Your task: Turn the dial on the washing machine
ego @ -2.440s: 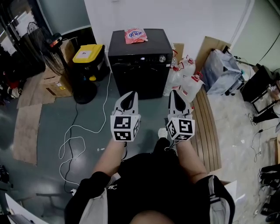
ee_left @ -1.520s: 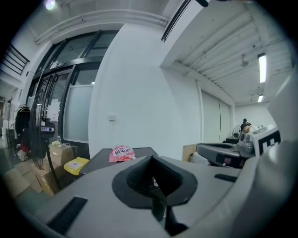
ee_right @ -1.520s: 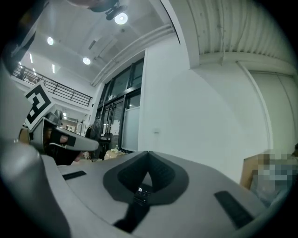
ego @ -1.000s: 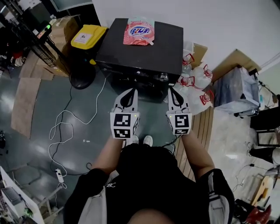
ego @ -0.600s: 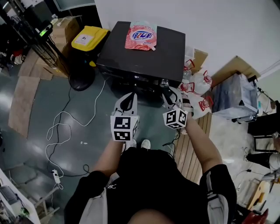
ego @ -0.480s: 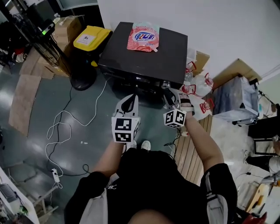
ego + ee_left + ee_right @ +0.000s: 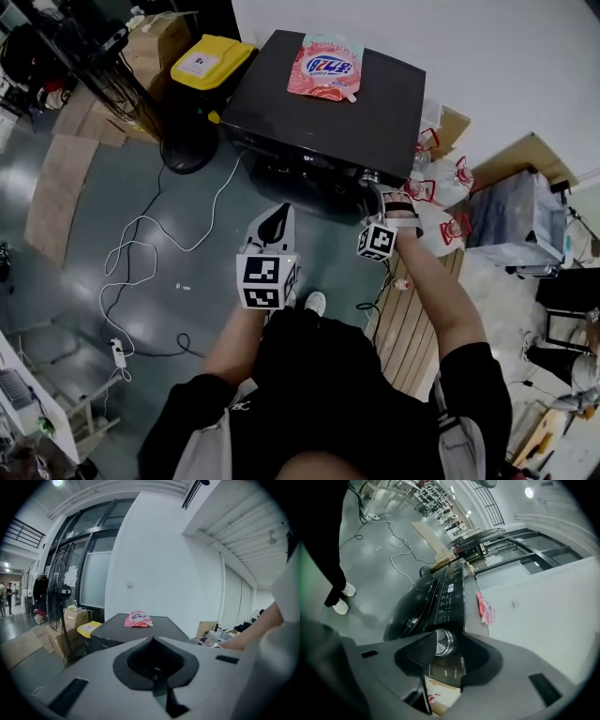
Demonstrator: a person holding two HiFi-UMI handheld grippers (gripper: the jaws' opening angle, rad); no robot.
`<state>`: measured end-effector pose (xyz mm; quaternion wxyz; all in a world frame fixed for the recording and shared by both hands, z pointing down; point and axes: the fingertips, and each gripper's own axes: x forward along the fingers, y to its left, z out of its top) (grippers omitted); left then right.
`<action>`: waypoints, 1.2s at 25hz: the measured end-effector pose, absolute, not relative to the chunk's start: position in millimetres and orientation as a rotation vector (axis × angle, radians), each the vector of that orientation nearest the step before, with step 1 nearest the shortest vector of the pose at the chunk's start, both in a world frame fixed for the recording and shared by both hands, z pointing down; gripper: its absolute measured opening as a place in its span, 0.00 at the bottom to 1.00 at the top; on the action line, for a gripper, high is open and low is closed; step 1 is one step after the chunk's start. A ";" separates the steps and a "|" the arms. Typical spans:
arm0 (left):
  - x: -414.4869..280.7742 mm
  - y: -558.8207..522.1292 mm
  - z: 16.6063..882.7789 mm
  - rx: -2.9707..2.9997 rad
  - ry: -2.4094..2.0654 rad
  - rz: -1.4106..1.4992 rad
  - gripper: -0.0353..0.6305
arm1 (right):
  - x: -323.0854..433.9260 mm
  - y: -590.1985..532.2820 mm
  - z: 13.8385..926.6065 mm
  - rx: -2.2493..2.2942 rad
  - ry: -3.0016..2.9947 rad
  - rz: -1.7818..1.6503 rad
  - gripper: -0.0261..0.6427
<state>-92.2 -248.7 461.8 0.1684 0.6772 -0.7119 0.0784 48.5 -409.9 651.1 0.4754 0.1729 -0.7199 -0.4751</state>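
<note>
The black washing machine (image 7: 319, 103) stands against the white wall with a pink detergent pouch (image 7: 326, 67) on its lid. Its silver dial (image 7: 368, 174) sits at the right end of the front panel. My right gripper (image 7: 378, 199) is turned on its side and reaches up to the dial. In the right gripper view the dial (image 7: 442, 642) lies between the jaws of the right gripper (image 7: 447, 647); the jaws are opening and a gap shows beside the dial. My left gripper (image 7: 277, 217) hangs lower in front of the machine, shut and empty, as the left gripper (image 7: 153, 676) view confirms.
A yellow-lidded bin (image 7: 208, 64) and a black fan stand (image 7: 186, 150) are left of the machine. White cable (image 7: 141, 253) loops over the grey floor. Plastic jugs (image 7: 442, 202) and a wooden board (image 7: 412, 319) lie to the right. Cardboard (image 7: 58, 187) lies far left.
My right gripper has gone forward and up to the dial, rolled sideways, and its jaws have parted from shut. The left gripper has stayed low and shut. The machine is nearer.
</note>
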 end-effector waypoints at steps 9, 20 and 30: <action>-90.1 -263.8 499.2 1.889 -2.001 0.253 0.07 | 41.6 -428.5 677.4 0.491 -1.741 -1.244 0.37; -83.6 -269.8 564.2 1.863 -1.931 0.296 0.07 | 40.3 -441.1 694.5 0.685 -1.712 -1.255 0.42; -90.4 -263.7 577.7 1.856 -1.933 0.302 0.07 | 37.5 -445.7 691.9 0.790 -1.738 -1.218 0.41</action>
